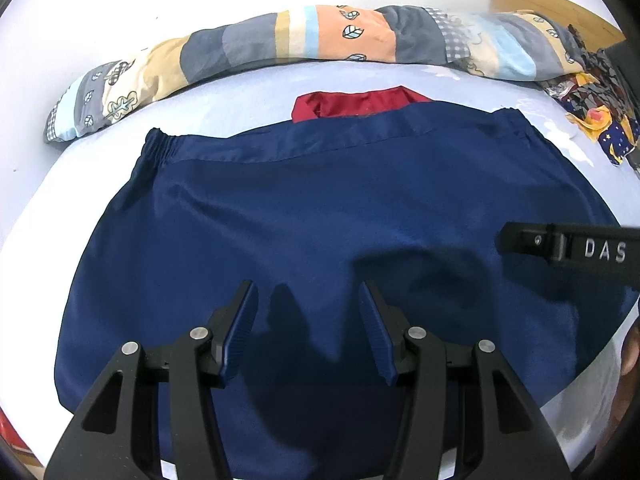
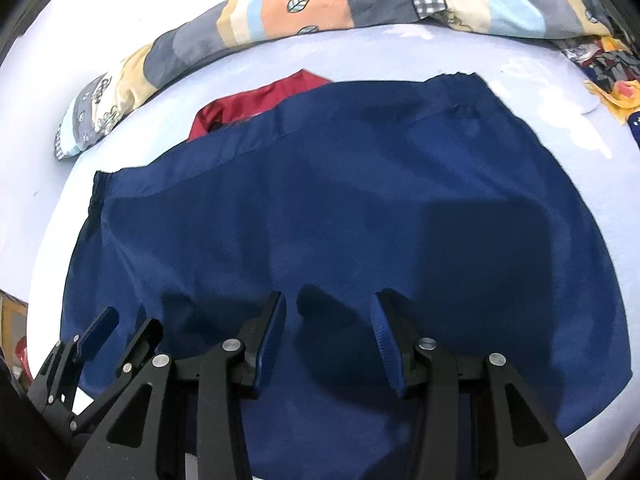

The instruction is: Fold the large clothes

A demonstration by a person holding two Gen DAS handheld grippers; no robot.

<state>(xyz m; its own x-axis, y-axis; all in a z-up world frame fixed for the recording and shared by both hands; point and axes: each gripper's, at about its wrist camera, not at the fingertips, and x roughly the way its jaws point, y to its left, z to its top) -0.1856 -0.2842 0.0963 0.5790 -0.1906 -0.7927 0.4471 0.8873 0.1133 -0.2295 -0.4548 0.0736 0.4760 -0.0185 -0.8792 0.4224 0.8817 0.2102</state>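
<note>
Pale bed sheet [image 1: 100, 152] underneath all; striped quilt [image 1: 320, 36] rolled along the far edge, well ahead of both claws. Navy garment [image 1: 320, 208] spread flat on the sheet directly ahead of and below the claws, elastic waistband [image 1: 168, 146] at the far side, near hem closest. Satiny, slightly shiny cloth, mostly smooth with a few shallow creases; likely slippery. Red cloth [image 1: 352, 106] peeking out from under the far edge. Patterned fabric heap [image 1: 600, 112] far ahead to the right.

Left claw [image 1: 306, 312] hovering over the near part of the cloth, jaws spread, nothing held. Right claw [image 2: 330, 320] likewise over the near part, jaws apart, empty; left claw [image 2: 116, 328] just beside it on its left.

Probably about to begin the first fold. Best to drop each claw to a near corner, pinch only the hem layers, lift together and level, carry toward the waistband, keep edges aligned, avoid dragging the red cloth.
</note>
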